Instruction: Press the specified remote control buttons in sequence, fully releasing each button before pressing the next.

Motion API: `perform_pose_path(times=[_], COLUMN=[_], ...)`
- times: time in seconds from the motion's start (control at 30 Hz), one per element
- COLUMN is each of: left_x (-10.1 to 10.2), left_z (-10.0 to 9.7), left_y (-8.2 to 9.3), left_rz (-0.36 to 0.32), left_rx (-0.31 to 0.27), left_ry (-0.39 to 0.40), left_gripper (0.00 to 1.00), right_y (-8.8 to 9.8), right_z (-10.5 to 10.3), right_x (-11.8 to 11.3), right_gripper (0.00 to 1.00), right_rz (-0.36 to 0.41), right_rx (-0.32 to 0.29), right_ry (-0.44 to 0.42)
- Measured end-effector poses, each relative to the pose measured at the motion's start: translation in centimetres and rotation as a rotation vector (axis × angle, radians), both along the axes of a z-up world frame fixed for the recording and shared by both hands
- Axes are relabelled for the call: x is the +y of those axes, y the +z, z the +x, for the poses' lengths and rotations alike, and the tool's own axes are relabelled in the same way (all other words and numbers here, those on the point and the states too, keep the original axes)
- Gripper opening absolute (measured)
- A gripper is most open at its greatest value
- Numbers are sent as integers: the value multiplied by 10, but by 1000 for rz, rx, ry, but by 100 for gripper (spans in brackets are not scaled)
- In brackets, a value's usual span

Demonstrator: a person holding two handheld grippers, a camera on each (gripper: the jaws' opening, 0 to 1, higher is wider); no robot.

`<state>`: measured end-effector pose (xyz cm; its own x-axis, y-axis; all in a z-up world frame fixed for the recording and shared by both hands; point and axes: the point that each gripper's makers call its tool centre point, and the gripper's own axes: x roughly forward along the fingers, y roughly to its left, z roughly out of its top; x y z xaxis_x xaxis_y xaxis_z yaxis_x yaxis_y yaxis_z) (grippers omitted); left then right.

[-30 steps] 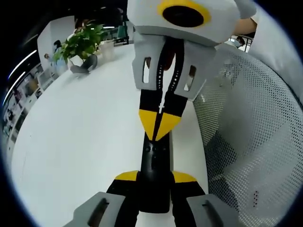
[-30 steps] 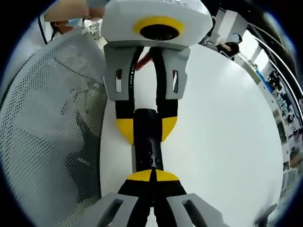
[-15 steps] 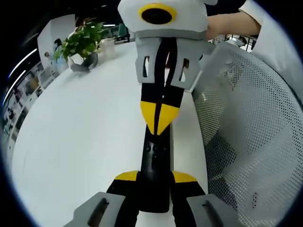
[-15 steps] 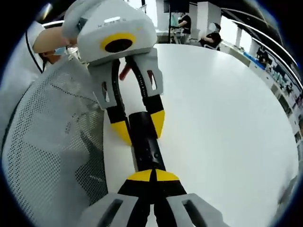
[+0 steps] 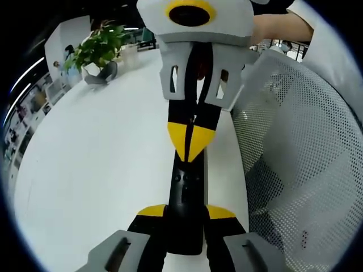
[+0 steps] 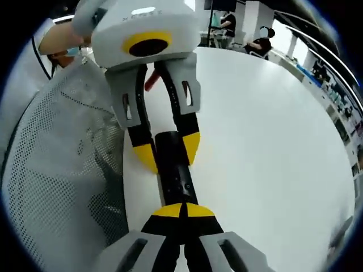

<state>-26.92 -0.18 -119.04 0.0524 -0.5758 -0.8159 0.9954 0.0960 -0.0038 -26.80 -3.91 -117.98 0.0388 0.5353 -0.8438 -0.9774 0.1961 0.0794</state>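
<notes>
Left gripper view: low in the frame, the left claw point(image 5: 186, 215) clamps the black remote point(image 5: 187, 195) steady above the white surface point(image 5: 96, 153). At centre the right claw point(image 5: 191, 148), tips together, acts as a pointed presser on the buttons.

A broad white table point(image 5: 96, 153) spreads across the left and centre of the left gripper view, and across the right half of the right gripper view. A white mesh chair back point(image 5: 300, 164) fills the right side of the left gripper view and the left side of the right gripper view. At the upper left of the left gripper view a green potted plant point(image 5: 97, 52) stands on the table's far edge, with shelving point(image 5: 25, 113) along the wall beyond it. Ceiling light strips point(image 6: 334, 42) run at the upper right of the right gripper view.
</notes>
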Motion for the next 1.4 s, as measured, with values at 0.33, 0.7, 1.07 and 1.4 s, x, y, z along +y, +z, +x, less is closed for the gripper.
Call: perform_pose_path(times=[0.33,0.7,1.07,1.4], left_x=[0,0,0,0], left_z=[0,0,0,0], left_y=[0,0,0,0], left_rz=[-4,-10,-8,-19], left_rx=[0,0,1,1], left_ry=[3,2,4,10], left_gripper=[24,24,24,24], right_y=[0,-1,2,-4], right_z=[-1,-1,1,0], right_x=[-10,-10,-7,0], right_gripper=[0,0,0,0], right_rz=[-30,-73,114,43], right_rx=[-9,-55,-123,-162], right_ry=[20,34,-48,72])
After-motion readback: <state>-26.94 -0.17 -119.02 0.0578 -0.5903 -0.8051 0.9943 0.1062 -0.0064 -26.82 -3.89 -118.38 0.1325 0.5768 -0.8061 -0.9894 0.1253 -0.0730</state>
